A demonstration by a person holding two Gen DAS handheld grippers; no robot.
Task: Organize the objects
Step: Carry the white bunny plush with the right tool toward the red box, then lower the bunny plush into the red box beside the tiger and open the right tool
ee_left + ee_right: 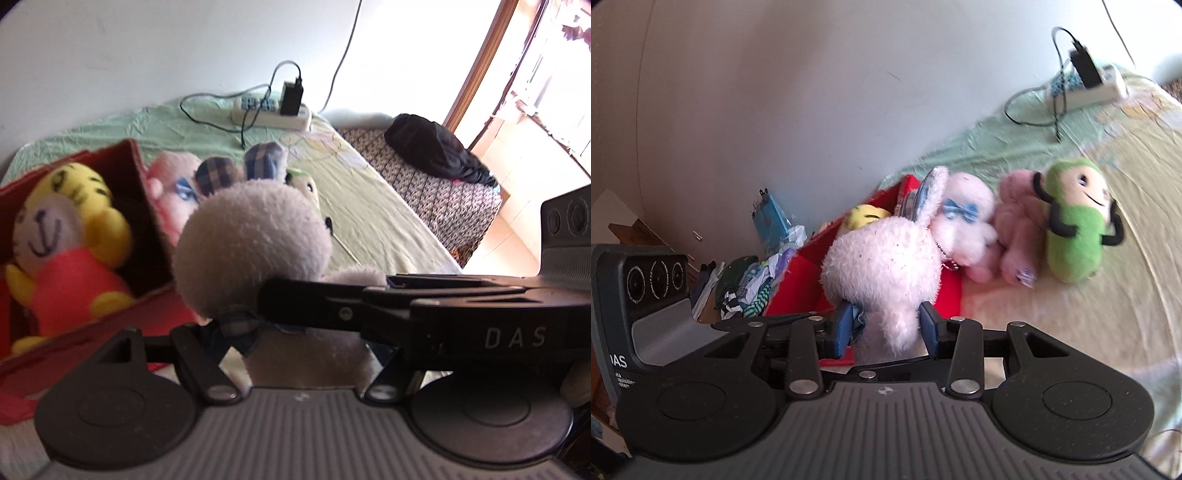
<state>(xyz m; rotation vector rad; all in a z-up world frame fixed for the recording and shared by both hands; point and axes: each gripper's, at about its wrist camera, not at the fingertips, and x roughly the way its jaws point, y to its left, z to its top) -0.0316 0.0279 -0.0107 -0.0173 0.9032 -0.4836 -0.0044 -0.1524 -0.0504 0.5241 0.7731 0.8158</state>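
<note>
A white plush bunny (251, 240) with plaid ears hangs just in front of an open red box (129, 166). My right gripper (886, 326) is shut on the bunny (882, 258) below its head, blue pads (844, 326) pressing both sides. In the left wrist view it reaches in from the right (269, 299). My left gripper (295, 339) has the bunny's body squeezed between its fingers; its right finger is partly hidden behind the other gripper. A yellow tiger plush (66, 240) in a red shirt lies inside the box.
On the green sheet (369, 206) behind lie a pale plush with a blue bow (964, 221), a pink plush (1015, 221) and a green plush (1075, 229). A power strip (273, 114) with cables sits by the wall. Black clothing (436, 151) lies on the mattress. Clutter (750, 273) fills the floor to the left.
</note>
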